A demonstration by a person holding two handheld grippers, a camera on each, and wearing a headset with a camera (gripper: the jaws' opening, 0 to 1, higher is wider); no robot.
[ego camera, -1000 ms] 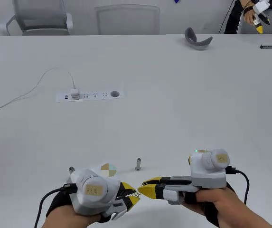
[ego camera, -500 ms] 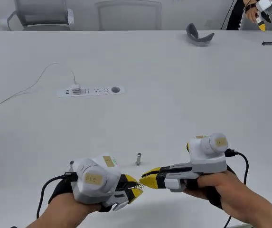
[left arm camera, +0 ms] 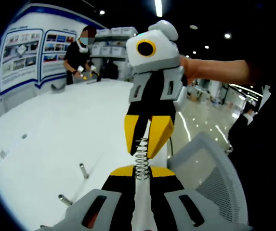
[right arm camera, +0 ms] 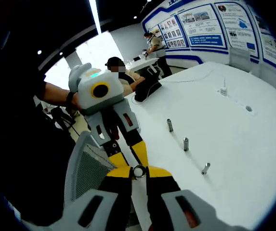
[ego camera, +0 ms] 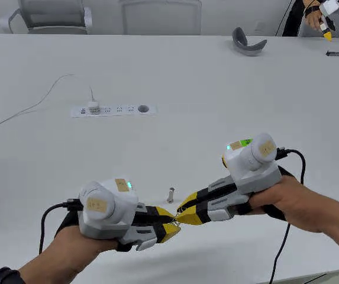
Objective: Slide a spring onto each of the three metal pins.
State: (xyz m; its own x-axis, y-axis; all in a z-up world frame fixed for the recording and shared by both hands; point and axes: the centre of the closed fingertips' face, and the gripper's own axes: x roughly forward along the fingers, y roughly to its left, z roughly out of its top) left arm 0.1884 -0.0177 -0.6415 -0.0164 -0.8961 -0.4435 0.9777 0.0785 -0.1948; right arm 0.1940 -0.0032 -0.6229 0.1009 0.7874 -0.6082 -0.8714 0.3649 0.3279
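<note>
A small metal spring [left arm camera: 141, 155] spans the tips of both grippers, which meet nose to nose low over the near edge of the white table [ego camera: 204, 112]. My left gripper [ego camera: 169, 226] is shut on one end of the spring. My right gripper [ego camera: 185, 213] angles down from the right, its yellow tips closed on the other end, where the spring [right arm camera: 138, 171] shows end-on as a ring. A bare pin [ego camera: 170, 194] stands just beyond the tips. Two pins wearing springs [right arm camera: 170, 125] [right arm camera: 186, 143] and a bare pin [right arm camera: 205, 168] line up on the table.
A white power strip [ego camera: 113, 110] with a cable lies mid-table on the left. A grey curved object [ego camera: 249, 42] rests at the far edge. Chairs [ego camera: 160, 16] stand behind the table. A person [ego camera: 320, 15] holds grippers at the far right.
My right gripper has risen and tilted down toward the left gripper, and the gap between the two sets of tips has closed onto the spring. The head camera has shifted.
</note>
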